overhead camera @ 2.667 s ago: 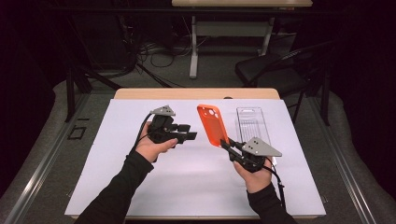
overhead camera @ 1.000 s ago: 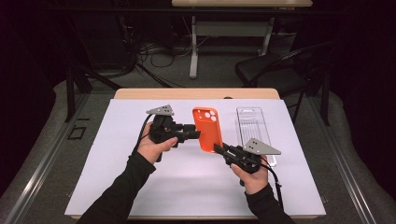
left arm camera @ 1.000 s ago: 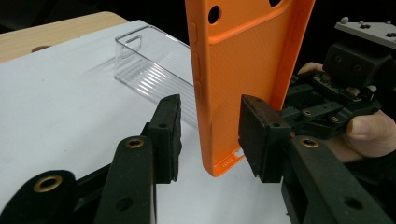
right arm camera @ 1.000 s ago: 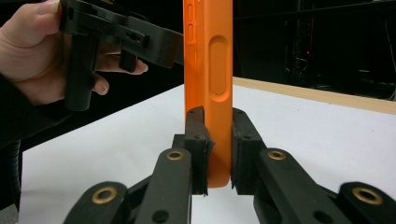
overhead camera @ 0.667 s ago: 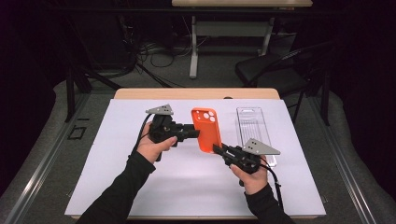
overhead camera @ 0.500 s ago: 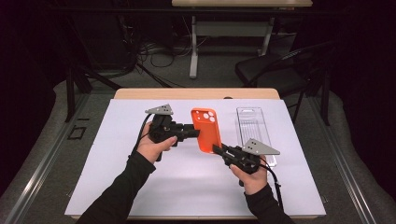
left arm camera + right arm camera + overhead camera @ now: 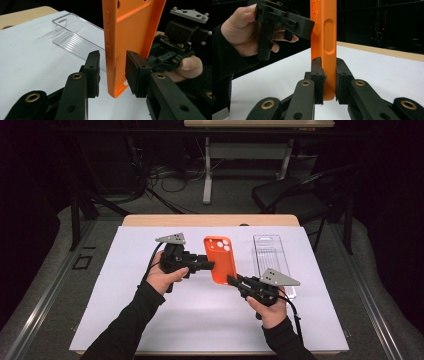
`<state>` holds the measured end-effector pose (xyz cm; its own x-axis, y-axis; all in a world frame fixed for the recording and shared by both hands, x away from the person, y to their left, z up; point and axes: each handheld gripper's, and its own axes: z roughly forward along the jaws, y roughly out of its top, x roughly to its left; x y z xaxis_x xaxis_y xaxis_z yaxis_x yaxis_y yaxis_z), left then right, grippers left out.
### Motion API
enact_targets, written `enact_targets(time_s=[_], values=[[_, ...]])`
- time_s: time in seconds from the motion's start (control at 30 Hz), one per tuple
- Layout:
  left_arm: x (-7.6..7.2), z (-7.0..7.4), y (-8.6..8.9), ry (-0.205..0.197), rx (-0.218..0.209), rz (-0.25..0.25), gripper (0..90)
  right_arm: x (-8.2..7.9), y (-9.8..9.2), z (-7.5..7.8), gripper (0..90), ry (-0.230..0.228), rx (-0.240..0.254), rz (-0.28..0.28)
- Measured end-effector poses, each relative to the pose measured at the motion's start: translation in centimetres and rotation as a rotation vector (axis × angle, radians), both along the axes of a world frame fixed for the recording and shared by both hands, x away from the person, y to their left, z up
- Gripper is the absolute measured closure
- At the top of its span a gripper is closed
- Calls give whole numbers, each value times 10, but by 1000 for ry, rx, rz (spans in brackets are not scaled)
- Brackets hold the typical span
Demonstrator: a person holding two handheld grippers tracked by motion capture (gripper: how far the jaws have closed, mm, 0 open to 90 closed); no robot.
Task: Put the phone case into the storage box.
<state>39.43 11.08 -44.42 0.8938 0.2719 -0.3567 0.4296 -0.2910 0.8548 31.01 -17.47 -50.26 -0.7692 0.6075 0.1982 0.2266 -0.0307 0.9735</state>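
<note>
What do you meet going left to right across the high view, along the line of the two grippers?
Left gripper → orange phone case, held upright → right gripper, clamped on the case's lower edge → clear plastic tray lying on the white table cover.

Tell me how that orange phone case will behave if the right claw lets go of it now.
The orange phone case stands on end, clamped low by the right claw, so it would probably tip over. It is a thin hollow shell, likely light and somewhat bendy. The left claw straddles it with gaps at both pads, its jaws just reopened a little, so it may only steady a fall.
</note>
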Motion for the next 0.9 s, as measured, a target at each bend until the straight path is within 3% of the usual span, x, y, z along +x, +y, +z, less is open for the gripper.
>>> enact_targets(time_s=[0.27,0.9], values=[[1,-1,2,-7,-4,-58,627,0,1,0,807,-8,6,20],[4,-3,1,-17,-5,-119,688,0,1,1,807,-15,14,44]])
